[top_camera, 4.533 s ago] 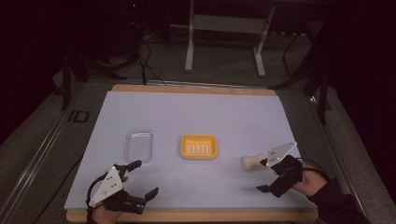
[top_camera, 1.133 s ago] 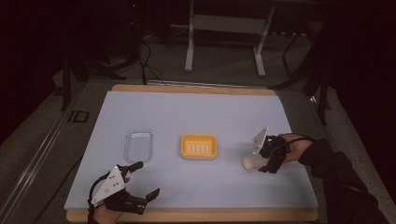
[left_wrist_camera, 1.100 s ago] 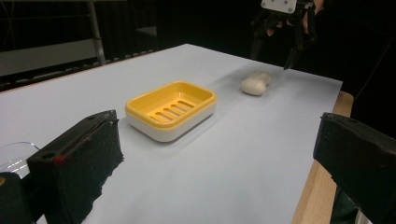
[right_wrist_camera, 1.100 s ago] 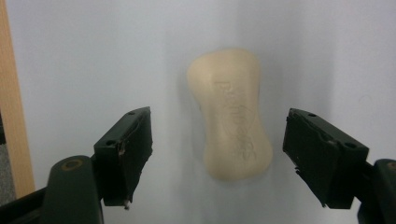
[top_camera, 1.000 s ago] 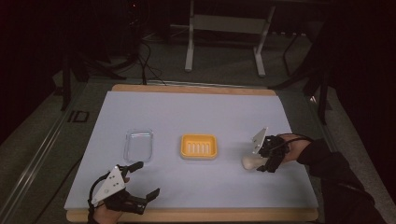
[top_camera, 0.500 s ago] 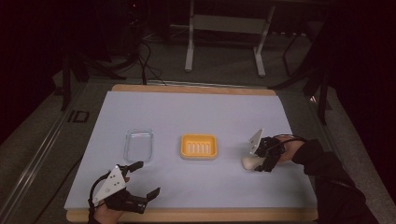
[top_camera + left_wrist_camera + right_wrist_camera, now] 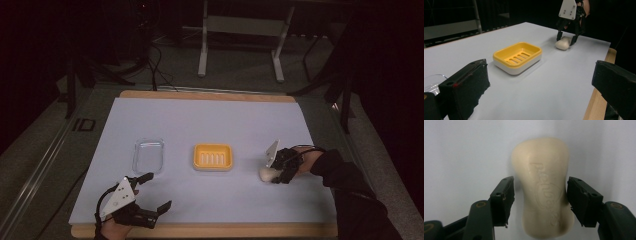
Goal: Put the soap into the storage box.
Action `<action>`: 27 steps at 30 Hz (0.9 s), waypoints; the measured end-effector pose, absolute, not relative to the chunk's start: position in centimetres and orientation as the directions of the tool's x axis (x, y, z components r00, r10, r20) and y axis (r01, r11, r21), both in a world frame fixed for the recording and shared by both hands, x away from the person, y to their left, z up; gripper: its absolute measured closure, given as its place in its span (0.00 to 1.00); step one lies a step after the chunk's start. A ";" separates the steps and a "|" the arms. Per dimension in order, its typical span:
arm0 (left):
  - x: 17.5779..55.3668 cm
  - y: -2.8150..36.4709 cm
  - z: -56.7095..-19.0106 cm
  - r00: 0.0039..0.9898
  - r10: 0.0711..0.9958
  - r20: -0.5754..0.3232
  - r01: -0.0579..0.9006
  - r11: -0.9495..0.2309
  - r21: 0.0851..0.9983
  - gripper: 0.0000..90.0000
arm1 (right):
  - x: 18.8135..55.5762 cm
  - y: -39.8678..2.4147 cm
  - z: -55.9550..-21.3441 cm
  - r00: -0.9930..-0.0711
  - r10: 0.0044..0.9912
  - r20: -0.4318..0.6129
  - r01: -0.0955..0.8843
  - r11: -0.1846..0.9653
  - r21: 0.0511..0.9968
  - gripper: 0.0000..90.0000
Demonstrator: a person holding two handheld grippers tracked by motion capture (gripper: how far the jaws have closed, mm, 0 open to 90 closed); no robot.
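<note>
Pale lilac sheeting covers the counter [image 7: 210,125], with a wooden edge showing at front and back and a dark floor beyond. Nearest, at the front left, the left claw [image 7: 152,192] rests low over the sheet, its 2 jaws spread wide with nothing between them. Just beyond it lies a clear lid [image 7: 148,155]. At the middle stands a yellow dish [image 7: 213,156] with a slotted floor, well apart from the lid. To its right, the soap [image 7: 267,174] lies flat on the sheet, a cream bar with raised lettering. The right claw [image 7: 278,176] stands over it, pointing down, jaws on either side of the bar's waist. They have just been closing; 1 pad touches the soap, while the other stands a sliver off.
</note>
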State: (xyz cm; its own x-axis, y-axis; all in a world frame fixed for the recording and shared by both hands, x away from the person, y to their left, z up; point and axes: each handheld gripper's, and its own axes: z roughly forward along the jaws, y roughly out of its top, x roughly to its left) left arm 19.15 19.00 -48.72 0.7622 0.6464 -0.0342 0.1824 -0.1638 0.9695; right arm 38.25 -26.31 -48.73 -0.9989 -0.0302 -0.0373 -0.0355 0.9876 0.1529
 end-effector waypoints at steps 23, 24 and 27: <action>19.1 19.0 -48.7 0.763 0.646 -0.032 0.179 -0.163 0.970 0.01 | 38.7 -26.4 -49.2 -1.000 0.013 0.005 0.014 0.989 0.150 0.56; 19.1 19.0 -48.7 0.763 0.646 -0.032 0.179 -0.164 0.970 0.01 | 38.7 -26.4 -49.1 -1.000 0.018 0.006 0.018 0.988 0.151 0.56; 19.1 19.0 -48.7 0.763 0.645 -0.031 0.177 -0.163 0.971 0.01 | 38.8 -26.5 -48.5 -1.000 0.020 0.004 0.021 0.984 0.175 0.56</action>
